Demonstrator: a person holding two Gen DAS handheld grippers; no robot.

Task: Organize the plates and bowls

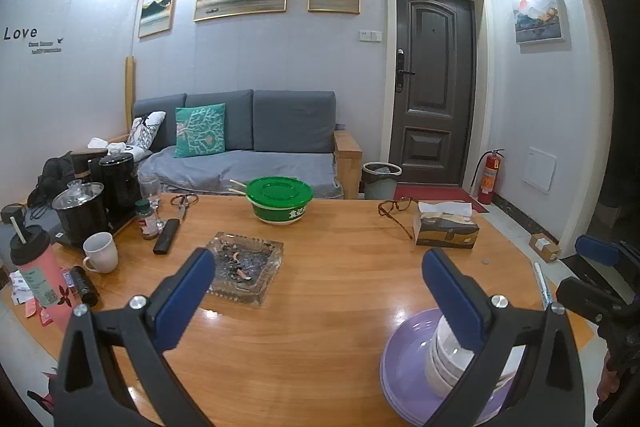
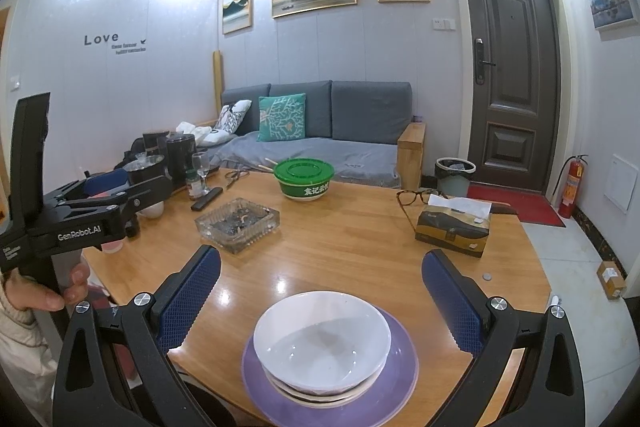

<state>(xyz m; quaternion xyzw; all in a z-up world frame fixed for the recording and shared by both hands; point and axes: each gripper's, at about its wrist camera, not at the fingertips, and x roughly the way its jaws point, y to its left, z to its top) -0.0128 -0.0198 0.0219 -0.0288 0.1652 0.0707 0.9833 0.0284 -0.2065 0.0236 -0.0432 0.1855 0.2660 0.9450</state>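
Note:
A stack of white bowls (image 2: 322, 339) sits on purple plates (image 2: 384, 395) near the front edge of the wooden table (image 2: 352, 243). My right gripper (image 2: 320, 291) is open and empty, just above and behind the stack, its blue pads on either side. In the left wrist view the same bowls (image 1: 444, 359) and purple plates (image 1: 404, 363) lie at the lower right, partly hidden behind my right finger. My left gripper (image 1: 318, 291) is open and empty over bare table to the left of the stack. It also shows in the right wrist view (image 2: 108, 183).
A glass ashtray (image 1: 246, 267) lies mid-table. A green lidded bowl (image 1: 279, 199) stands at the back. A tissue box (image 1: 446, 227) and glasses (image 1: 394, 207) are at the right. A white mug (image 1: 101, 251), remote (image 1: 167, 235), kettle (image 1: 80, 211) and jars crowd the left.

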